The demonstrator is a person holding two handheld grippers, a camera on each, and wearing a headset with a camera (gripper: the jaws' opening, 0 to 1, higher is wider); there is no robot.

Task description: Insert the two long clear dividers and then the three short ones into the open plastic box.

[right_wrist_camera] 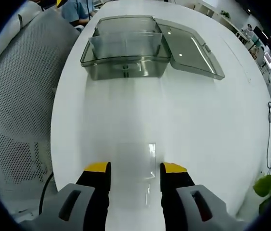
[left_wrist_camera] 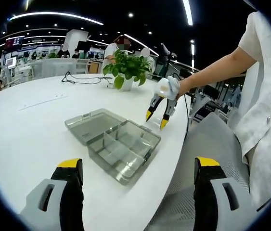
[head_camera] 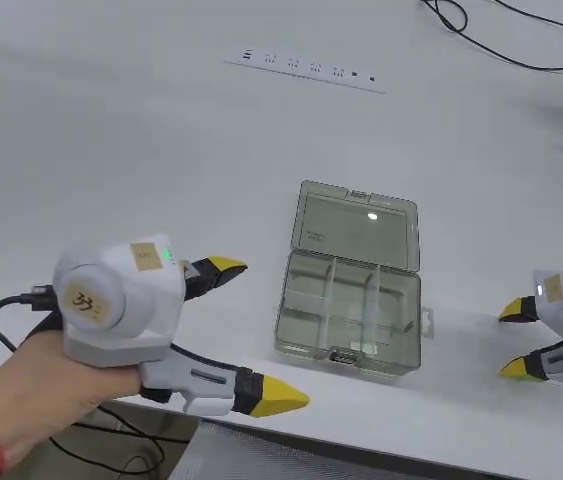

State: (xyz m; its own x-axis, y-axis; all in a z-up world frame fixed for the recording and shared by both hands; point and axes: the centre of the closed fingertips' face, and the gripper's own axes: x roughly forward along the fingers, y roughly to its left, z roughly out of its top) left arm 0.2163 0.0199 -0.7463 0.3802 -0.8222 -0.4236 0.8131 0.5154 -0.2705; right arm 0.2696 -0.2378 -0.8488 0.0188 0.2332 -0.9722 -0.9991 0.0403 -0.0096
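Note:
The open clear plastic box [head_camera: 349, 330] lies near the table's front edge, its lid [head_camera: 356, 222] folded flat behind it. Long clear dividers [head_camera: 370, 298] stand inside it. In the left gripper view the box [left_wrist_camera: 107, 156] is ahead of my open left gripper [left_wrist_camera: 137, 166]. That gripper [head_camera: 256, 330] hovers left of the box, with nothing between its jaws. My right gripper [head_camera: 513, 340] is open to the right of the box. A short clear divider [right_wrist_camera: 151, 161] lies flat on the table between its tips [right_wrist_camera: 135, 168], the box [right_wrist_camera: 125, 67] further ahead.
A white power strip [head_camera: 306, 68] and black cables [head_camera: 481, 40] lie at the table's far side. A potted plant [left_wrist_camera: 125, 70] stands at the far right. A grey mesh chair [right_wrist_camera: 15, 96] sits past the front edge [head_camera: 381, 450].

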